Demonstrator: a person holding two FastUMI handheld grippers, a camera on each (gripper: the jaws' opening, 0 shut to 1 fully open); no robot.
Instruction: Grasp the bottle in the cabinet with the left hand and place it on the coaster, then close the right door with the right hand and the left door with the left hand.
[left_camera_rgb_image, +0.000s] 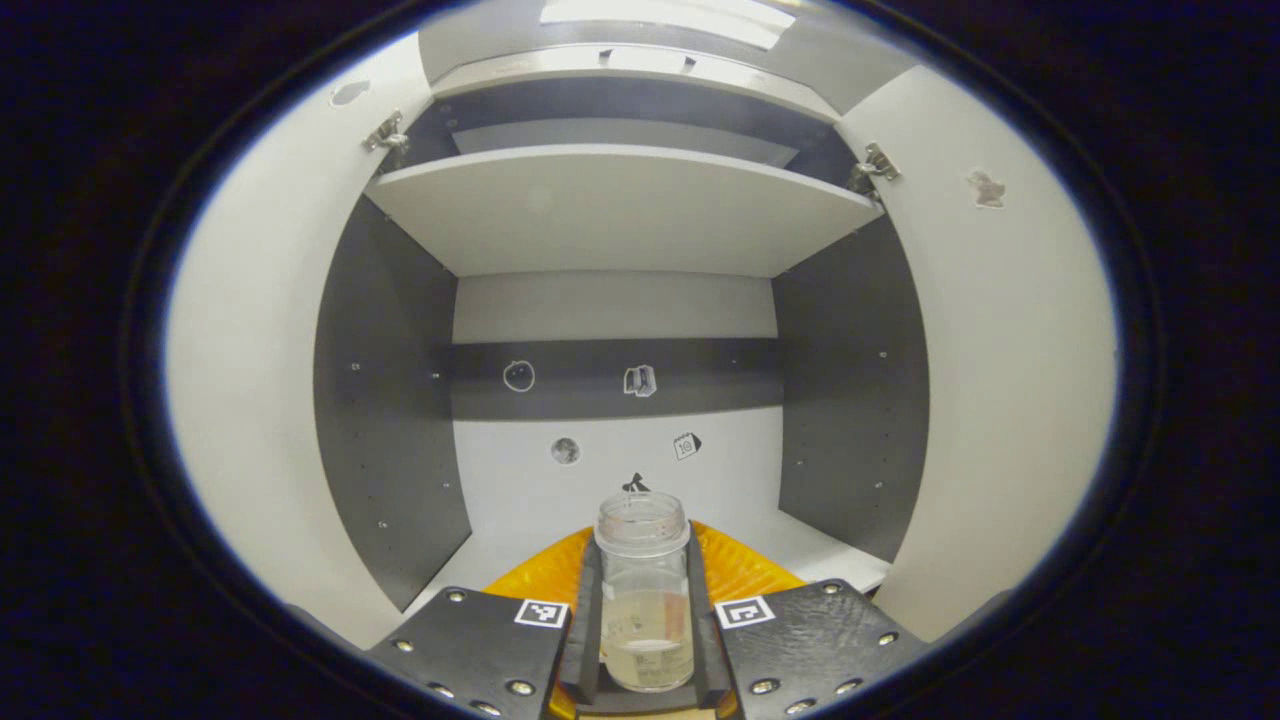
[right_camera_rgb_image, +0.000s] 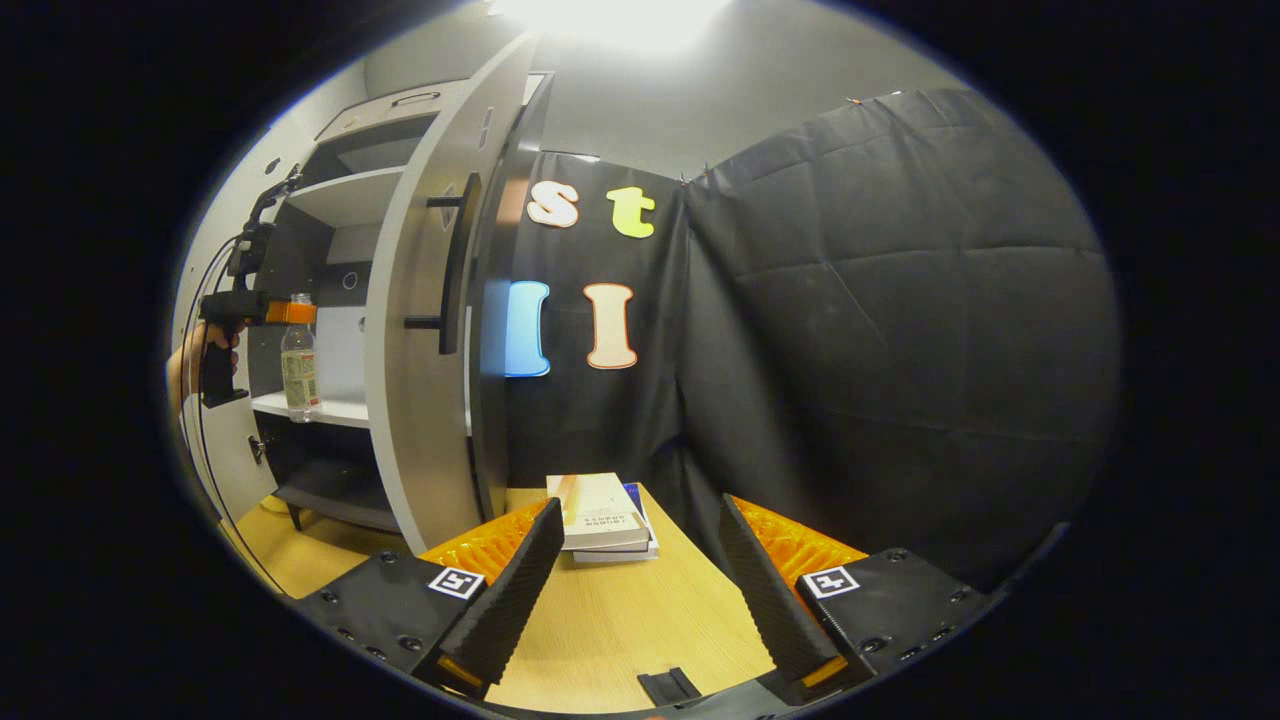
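the left hand-held gripper (left_camera_rgb_image: 645, 640) is clamped on the bottle (left_camera_rgb_image: 645, 600), both fingers pressing its sides, at 6 o'clock in the left gripper view. the bottle is clear, uncapped, upright, with pale liquid low inside. it sits inside the cabinet (left_camera_rgb_image: 620, 400), over the white lower shelf (left_camera_rgb_image: 800, 540), though whether it touches the shelf is unclear. an upper shelf (left_camera_rgb_image: 620, 210) spans 12 o'clock. the left door (left_camera_rgb_image: 250, 400) at 9 o'clock and the right door (left_camera_rgb_image: 1010, 400) at 3 o'clock both stand open.

the right hand-held gripper (right_camera_rgb_image: 640, 590) has its fingers spread wide, holding nothing, over the wooden counter (right_camera_rgb_image: 620, 620). just beyond lies a stack of books (right_camera_rgb_image: 600, 515). at 9 o'clock in the right gripper view, a hand (right_camera_rgb_image: 195, 360) holds the left hand-held gripper at the bottle.
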